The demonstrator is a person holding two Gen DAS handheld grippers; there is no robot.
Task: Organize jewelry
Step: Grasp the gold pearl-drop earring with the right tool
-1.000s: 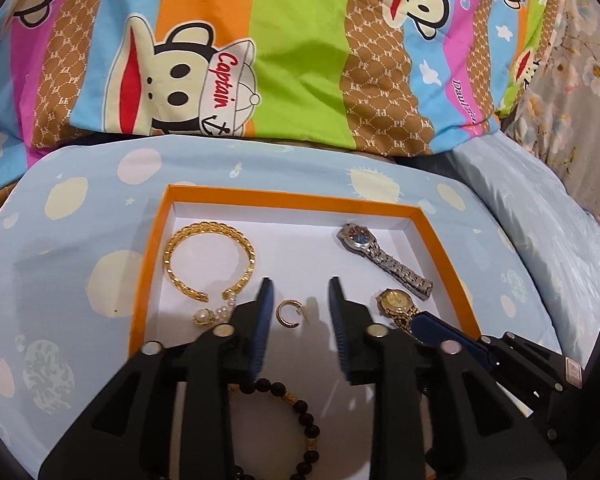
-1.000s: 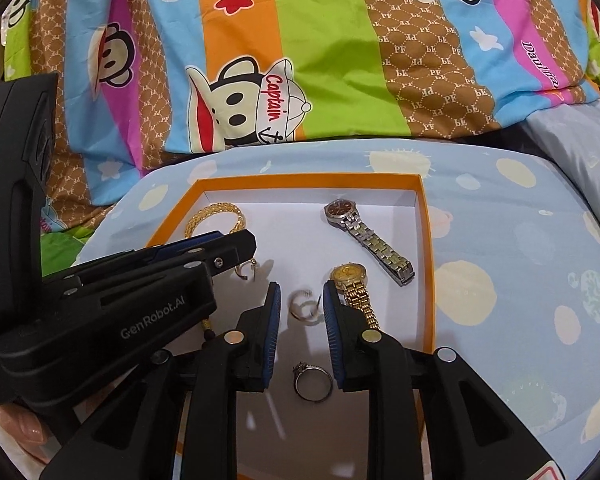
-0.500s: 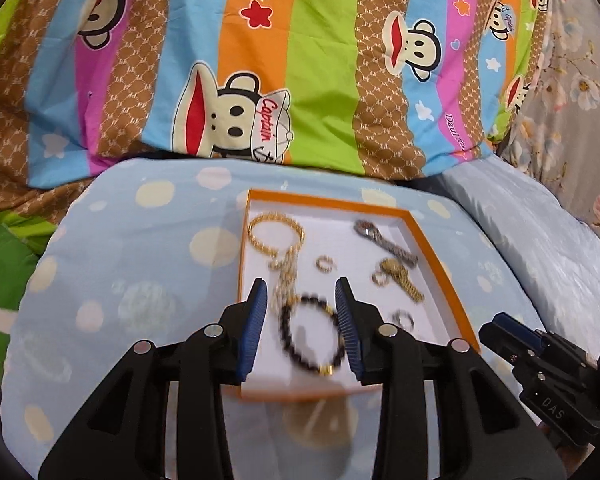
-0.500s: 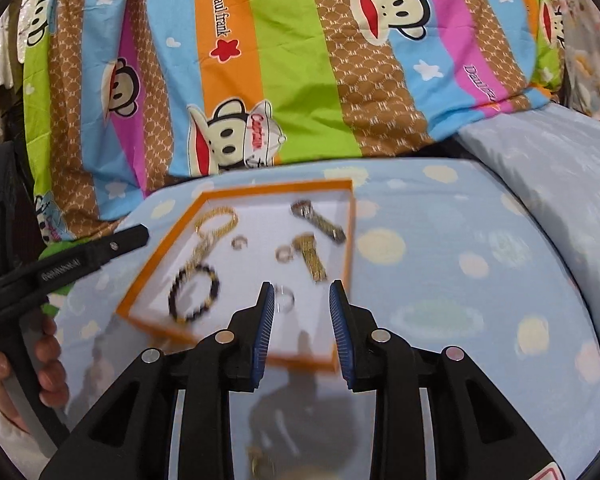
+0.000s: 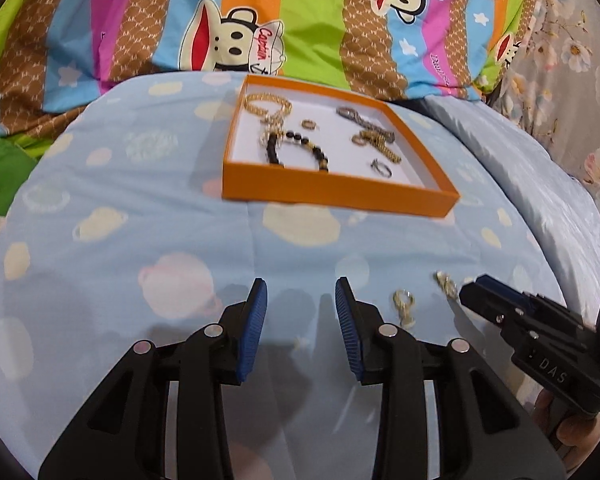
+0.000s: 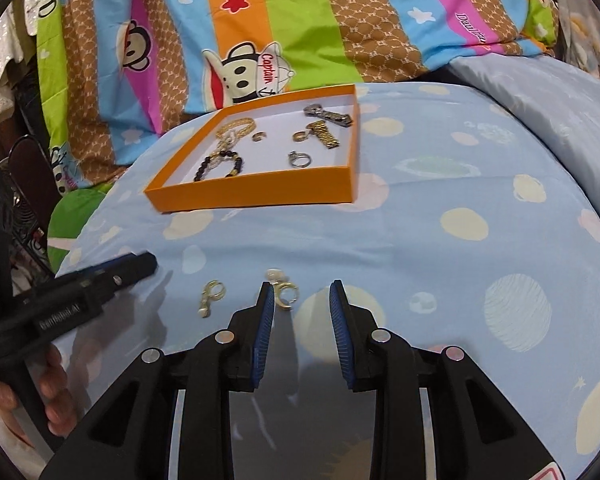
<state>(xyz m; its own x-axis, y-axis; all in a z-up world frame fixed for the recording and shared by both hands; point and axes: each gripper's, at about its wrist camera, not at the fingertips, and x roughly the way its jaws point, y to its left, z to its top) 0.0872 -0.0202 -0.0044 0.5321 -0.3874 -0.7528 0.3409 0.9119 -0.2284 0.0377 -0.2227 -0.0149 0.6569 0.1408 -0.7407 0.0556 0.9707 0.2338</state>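
The jewelry lay in 2 groups on a bed covered by a pale blue sheet [image 5: 112, 248] printed with planets.

Most pieces sat in a shallow orange box [image 5: 332, 192] with a white floor, set toward the far edge of the bed, against a striped monkey-print quilt [image 5: 300, 16]. In the box were a gold chain bracelet [image 5: 266, 106] in the far left corner, a black bead bracelet [image 5: 296, 148] with gold spacers toward the near wall, a small gold ring [image 5: 309, 124] between them, a silver watch [image 6: 328, 114] in the far right corner, a gold watch [image 6: 322, 132] just beside it, and a silver ring [image 6: 299, 159] near the right end of the near wall.

2 gold earrings lay loose on the sheet toward the near edge. 1 earring [image 6: 209, 298] with a pearl drop lay between the 2 grippers; the hoop earring [image 6: 284, 292] lay just beyond the right gripper [image 6: 298, 294], by its left pad.

The left gripper [image 5: 300, 292] had its jaws apart and held nothing, over bare sheet. The right gripper's jaws also stood apart, empty. A hand [image 6: 56, 392] held the left gripper's handle.
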